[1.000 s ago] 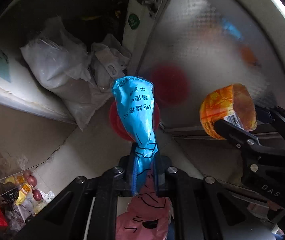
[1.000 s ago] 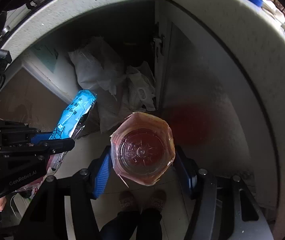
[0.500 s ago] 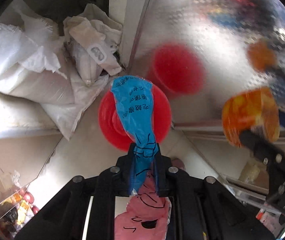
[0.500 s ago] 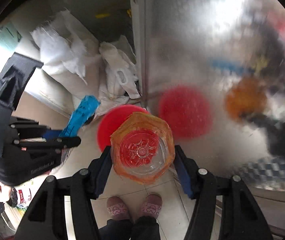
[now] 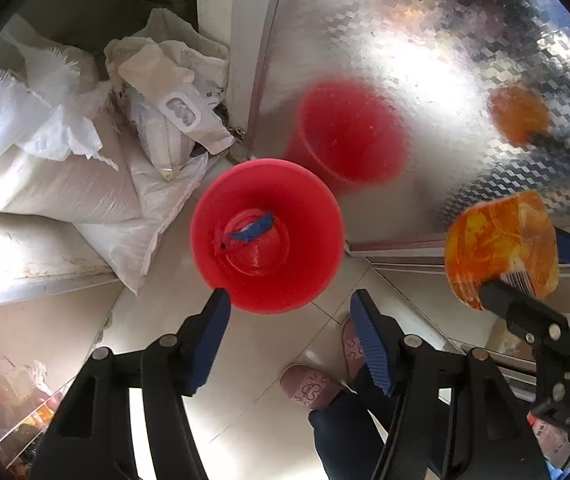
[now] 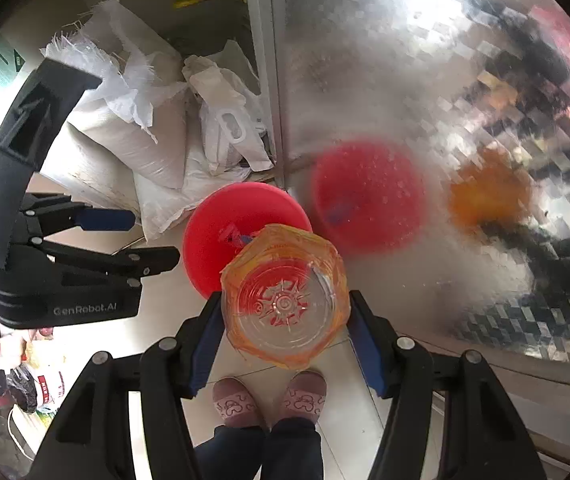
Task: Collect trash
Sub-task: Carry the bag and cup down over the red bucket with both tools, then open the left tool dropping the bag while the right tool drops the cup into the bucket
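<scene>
Risk is a miss: right gripper (image 6: pixel 285 316) holds the bottle (image 6: pixel 285 300) at the bin's (image 5: pixel 305 280) lower rim, left gripper (image 5: pixel 289 312) wide and empty, its jaws just opened.

The red bin (image 5: pixel 267 236) stands open-mouthed on the tiled floor (image 5: pixel 245 368), its opening unblocked from above; only a blue wrapper (image 5: pixel 251 231) lies at its bottom. At ten o'clock white sacks (image 5: pixel 65 184) crowd up against its rim. At one o'clock a shiny patterned metal panel (image 5: pixel 425 60) rises close behind it. At five o'clock, the person's slippers (image 5: pixel 311 386) stand on the tiles. From six to eight o'clock the floor lies bare.
</scene>
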### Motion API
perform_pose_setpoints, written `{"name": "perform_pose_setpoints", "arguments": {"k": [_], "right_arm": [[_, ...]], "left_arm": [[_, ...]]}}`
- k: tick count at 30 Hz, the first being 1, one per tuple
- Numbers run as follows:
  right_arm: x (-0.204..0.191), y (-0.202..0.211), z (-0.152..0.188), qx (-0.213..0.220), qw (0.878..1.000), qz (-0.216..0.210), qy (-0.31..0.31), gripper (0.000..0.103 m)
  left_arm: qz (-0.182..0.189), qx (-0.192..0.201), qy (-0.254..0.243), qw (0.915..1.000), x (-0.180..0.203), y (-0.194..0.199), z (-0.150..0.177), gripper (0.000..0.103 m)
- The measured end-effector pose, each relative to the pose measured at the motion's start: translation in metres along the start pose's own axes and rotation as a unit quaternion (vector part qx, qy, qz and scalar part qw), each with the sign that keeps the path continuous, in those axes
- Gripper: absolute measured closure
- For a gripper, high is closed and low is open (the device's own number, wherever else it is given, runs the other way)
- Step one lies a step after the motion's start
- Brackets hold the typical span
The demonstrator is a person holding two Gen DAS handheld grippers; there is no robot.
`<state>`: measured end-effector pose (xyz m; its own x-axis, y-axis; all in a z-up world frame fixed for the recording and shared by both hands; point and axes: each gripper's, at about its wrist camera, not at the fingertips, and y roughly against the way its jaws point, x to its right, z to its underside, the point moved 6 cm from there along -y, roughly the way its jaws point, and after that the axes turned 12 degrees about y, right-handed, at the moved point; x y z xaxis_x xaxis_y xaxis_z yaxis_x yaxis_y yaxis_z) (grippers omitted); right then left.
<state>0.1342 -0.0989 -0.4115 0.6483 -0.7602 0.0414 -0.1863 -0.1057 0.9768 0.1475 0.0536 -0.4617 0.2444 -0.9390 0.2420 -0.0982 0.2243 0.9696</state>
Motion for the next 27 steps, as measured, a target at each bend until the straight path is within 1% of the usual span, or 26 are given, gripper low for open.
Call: {"name": "perform_pose_setpoints", "arguments": {"k": [1, 2, 4, 7, 9, 15, 19, 21, 24, 27], "right_arm": [[0.0, 0.001, 0.0, 0.002, 1.0, -0.002, 0.0, 0.046], [-0.001, 0.001, -0.002, 0.004, 1.0, -0.004, 0.0, 0.046], [-0.003, 0.001, -0.006, 0.014, 1.0, -0.011, -0.004, 0.046], [-0.009, 0.0, -0.011, 0.016, 1.0, -0.019, -0.003, 0.046], [-0.014, -0.003, -0.014, 0.014, 1.0, -0.025, -0.001, 0.046], [-0.028, -0.009, -0.027, 0.006, 0.999, -0.037, 0.025, 0.046], [-0.033, -0.015, -0.034, 0.0, 0.998, -0.039, 0.044, 0.045], [-0.035, -0.022, -0.038, 0.0, 0.998, -0.037, 0.05, 0.045], [-0.038, -0.034, -0.041, -0.005, 0.998, -0.033, 0.056, 0.045], [-0.04, -0.045, -0.045, -0.007, 0.998, -0.033, 0.062, 0.045]], "left_arm": [[0.003, 0.001, 0.002, 1.0, -0.002, 0.001, 0.001, 0.032], [0.005, 0.003, 0.005, 1.0, -0.004, 0.004, 0.003, 0.03], [0.003, 0.011, 0.008, 0.9999, -0.007, 0.011, 0.007, 0.019], [-0.012, 0.025, 0.006, 0.9996, -0.014, 0.022, 0.014, 0.015], [-0.016, 0.037, 0.012, 0.9991, -0.019, 0.028, 0.018, 0.012], [-0.046, 0.052, 0.047, 0.9965, -0.048, 0.039, 0.025, 0.012], [-0.047, 0.056, 0.066, 0.9951, -0.065, 0.041, 0.028, 0.012], [-0.054, 0.059, 0.072, 0.9942, -0.071, 0.041, 0.028, 0.012], [-0.059, 0.06, 0.078, 0.9934, -0.077, 0.039, 0.028, 0.012], [-0.057, 0.064, 0.083, 0.9929, -0.082, 0.037, 0.028, 0.012]]}}
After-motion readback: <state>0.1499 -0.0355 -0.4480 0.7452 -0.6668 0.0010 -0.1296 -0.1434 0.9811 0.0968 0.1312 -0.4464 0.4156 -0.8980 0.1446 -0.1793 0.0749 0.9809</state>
